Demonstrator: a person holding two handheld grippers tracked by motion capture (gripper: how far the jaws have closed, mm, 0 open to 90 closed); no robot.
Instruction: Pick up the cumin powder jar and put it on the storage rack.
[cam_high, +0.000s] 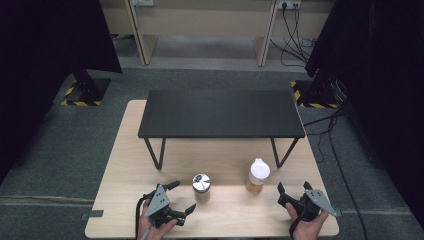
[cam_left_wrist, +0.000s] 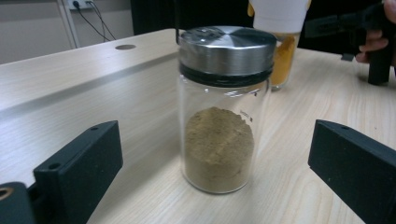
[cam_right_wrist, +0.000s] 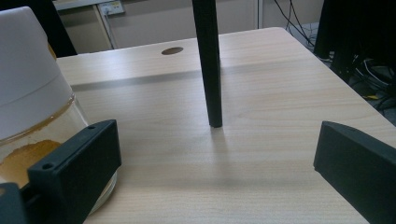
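Note:
A glass jar (cam_high: 201, 187) with a metal lid and brown powder stands near the table's front edge. My left gripper (cam_high: 183, 196) is open just left of it. In the left gripper view the jar (cam_left_wrist: 219, 112) stands upright between the wide-apart jaws of that gripper (cam_left_wrist: 215, 140), untouched. A white-capped bottle (cam_high: 258, 176) of orange powder stands to the jar's right. My right gripper (cam_high: 293, 186) is open just right of it. In the right gripper view the bottle (cam_right_wrist: 32, 93) sits behind the left jaw, outside the gap of the gripper (cam_right_wrist: 217, 144).
A black low shelf (cam_high: 221, 113) on thin legs spans the back of the wooden table (cam_high: 125, 165). One of its legs (cam_right_wrist: 208, 60) stands straight ahead of my right gripper. Cables (cam_high: 292, 35) lie on the floor beyond.

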